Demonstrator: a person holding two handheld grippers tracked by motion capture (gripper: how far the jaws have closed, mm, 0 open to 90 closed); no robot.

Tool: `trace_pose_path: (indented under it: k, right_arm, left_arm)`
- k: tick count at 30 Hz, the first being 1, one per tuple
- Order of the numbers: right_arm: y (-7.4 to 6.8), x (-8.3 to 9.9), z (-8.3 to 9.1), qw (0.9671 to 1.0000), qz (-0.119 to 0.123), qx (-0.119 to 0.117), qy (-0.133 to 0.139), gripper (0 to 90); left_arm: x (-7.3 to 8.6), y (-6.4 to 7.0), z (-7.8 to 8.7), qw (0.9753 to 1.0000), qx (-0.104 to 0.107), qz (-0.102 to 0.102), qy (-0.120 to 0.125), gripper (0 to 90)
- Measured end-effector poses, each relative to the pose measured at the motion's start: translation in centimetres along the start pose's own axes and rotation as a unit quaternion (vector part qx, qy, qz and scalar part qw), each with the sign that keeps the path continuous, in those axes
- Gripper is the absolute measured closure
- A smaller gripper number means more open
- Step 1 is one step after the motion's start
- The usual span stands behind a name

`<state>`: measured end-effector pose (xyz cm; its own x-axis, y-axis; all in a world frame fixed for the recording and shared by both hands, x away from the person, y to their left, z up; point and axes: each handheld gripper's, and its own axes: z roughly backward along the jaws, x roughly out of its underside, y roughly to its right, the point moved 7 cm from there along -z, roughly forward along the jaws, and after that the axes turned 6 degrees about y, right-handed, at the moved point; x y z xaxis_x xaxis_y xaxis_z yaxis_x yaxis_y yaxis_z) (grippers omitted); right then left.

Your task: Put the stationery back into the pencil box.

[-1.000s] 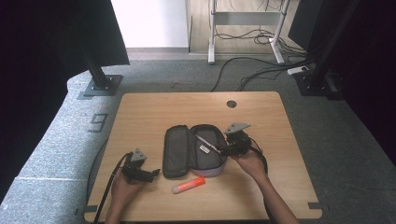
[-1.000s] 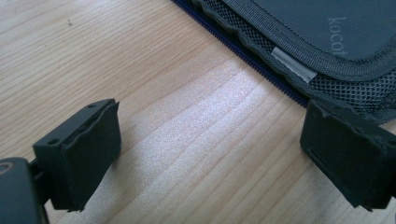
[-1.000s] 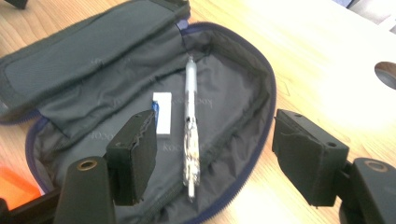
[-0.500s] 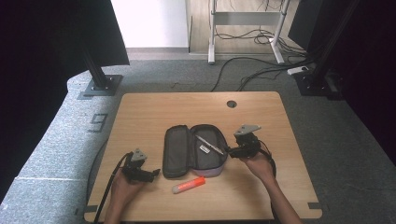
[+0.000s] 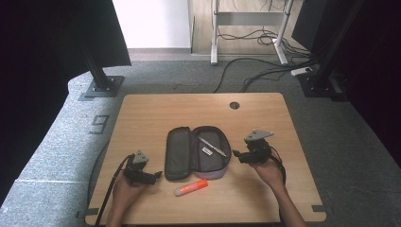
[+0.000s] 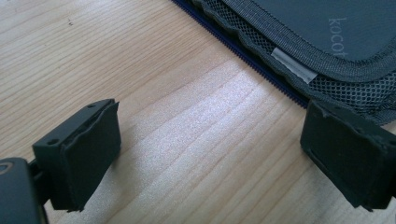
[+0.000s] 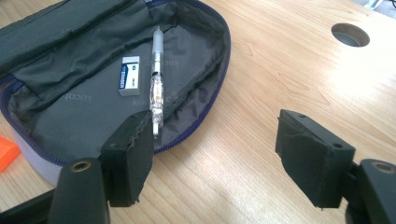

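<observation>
High view first: the pencil case [image 5: 196,153] lies unzipped and spread flat near the middle of the table [image 5: 156,113], its lid half folded out toward nine o'clock and its tray half toward three o'clock. Inside the tray half I see a clear pen [image 5: 212,146] lying slantwise and a small white eraser [image 5: 206,150] just beside it, at its seven o'clock. An orange marker [image 5: 191,187] rests on the bare wood at six o'clock of the case, close to its lower edge but outside it.

My left gripper [image 5: 152,176] sits low on the table at eight o'clock of the case, jaws wide apart with nothing between them; in the left gripper view the case's mesh-edged lid [image 6: 327,42] lies just beyond the jaw tips.

My right gripper [image 5: 237,154] is at three o'clock of the case, just beside its rim, jaws spread and empty. Right gripper view shows the pen [image 7: 156,84] and eraser [image 7: 128,74] on the grey lining, with the pen's tip near one jaw.
</observation>
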<state>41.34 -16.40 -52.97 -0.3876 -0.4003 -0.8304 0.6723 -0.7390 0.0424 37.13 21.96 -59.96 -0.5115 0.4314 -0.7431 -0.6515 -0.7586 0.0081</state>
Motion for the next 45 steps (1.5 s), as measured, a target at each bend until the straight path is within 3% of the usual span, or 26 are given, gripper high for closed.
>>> trace_pose_path:
  k: [13, 22, 36, 45]
  right_arm:
    - [0.3, 1.8, 1.0, 0.9997, -0.021, 0.005, 0.009, 24.2]
    - [-0.3, 2.9, 1.3, 0.9999, -0.010, 0.005, 0.005, 21.0]
    - [-1.2, 5.8, 0.4, 0.9995, -0.011, 0.016, -0.026, 5.3]
    - [-0.7, 7.9, -0.1, 0.9985, -0.025, 0.019, -0.044, 3.8]
  left_arm:
    - [0.0, 0.0, 0.0, 1.0000, -0.001, 0.000, 0.000, 5.0]
    - [0.0, 0.0, 0.0, 1.0000, -0.001, 0.000, 0.000, 5.0]
    - [0.0, 0.0, 0.0, 1.0000, -0.001, 0.000, 0.000, 5.0]
    - [0.0, 0.0, 0.0, 1.0000, -0.002, 0.001, 0.000, 5.1]
